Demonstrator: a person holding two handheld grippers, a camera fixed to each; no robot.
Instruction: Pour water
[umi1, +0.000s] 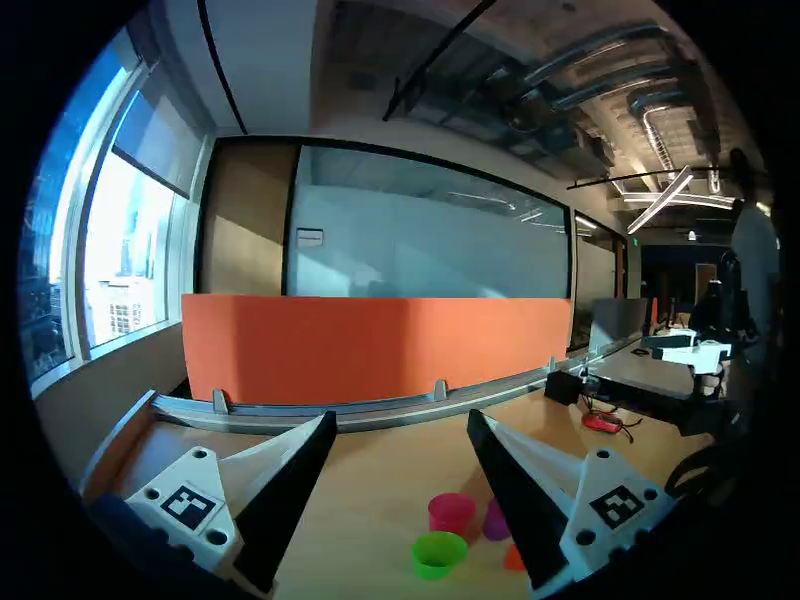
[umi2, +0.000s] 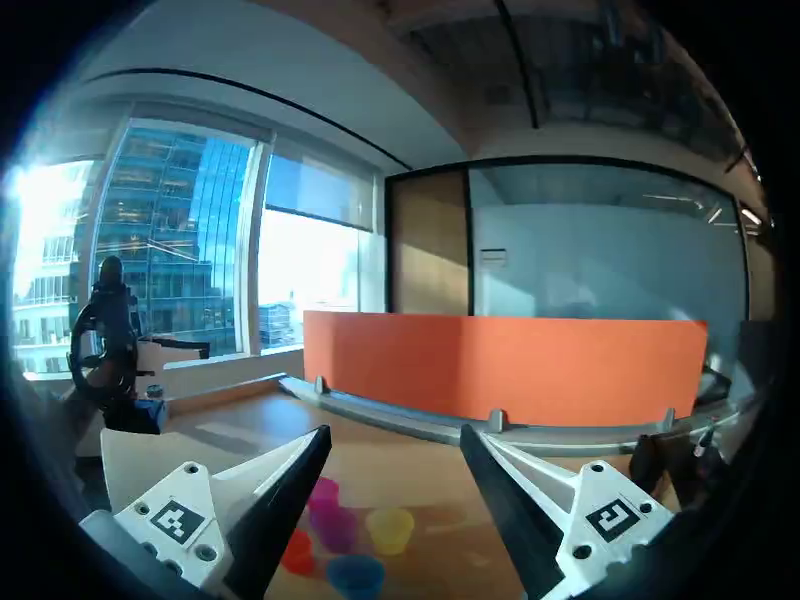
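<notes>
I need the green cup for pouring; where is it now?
In the left gripper view, the green cup stands on the desk, low at centre, just in front of the pink cup.

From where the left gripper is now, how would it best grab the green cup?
Likely the side wall of the green cup, below its rim, from the near side, one finger of the open left gripper either side. It stands upright, mouth up, with the pink cup close behind.
</notes>
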